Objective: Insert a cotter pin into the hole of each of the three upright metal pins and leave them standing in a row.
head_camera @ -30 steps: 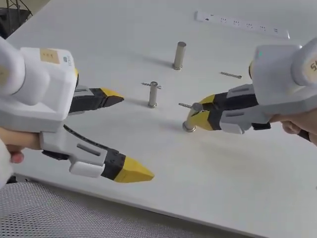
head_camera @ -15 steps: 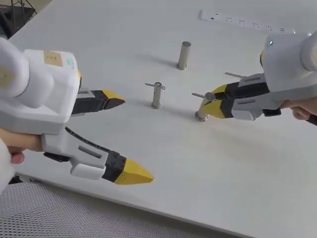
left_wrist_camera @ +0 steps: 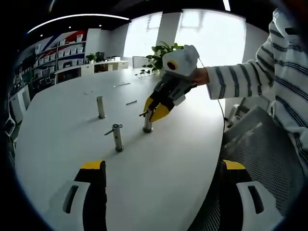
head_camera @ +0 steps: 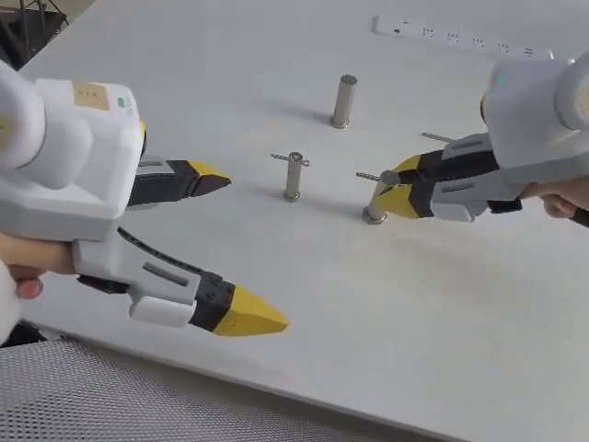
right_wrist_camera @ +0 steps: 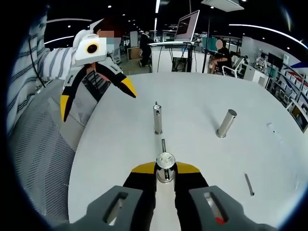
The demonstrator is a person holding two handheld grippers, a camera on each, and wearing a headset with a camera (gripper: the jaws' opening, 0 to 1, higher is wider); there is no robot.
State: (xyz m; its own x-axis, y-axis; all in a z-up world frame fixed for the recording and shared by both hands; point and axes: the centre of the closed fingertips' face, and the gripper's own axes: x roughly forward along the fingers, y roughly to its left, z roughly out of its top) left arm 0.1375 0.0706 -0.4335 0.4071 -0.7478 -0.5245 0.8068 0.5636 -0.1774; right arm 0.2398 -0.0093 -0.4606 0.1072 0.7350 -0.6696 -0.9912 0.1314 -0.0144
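Hovering left gripper: fingers are spread wide; nothing is held.
Middle pin: upright on the counter, first cotter pin fitted.
Far pin: upright, no cotter pin seen.
Near pin: second cotter pin is through; top is pinched by right gripper fingers.
Loose cotter pin: lies beyond; one insertion is judged left.

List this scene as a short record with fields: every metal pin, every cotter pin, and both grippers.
near pin: upright, its top between the right gripper's jaws
near cotter pin: through the near pin's top, sticking out sideways
middle pin: upright, free
middle cotter pin: in the middle pin's hole
far pin: upright, no cotter pin seen in it
loose cotter pin: lying on the table
left gripper: open, empty
right gripper: shut on the near pin
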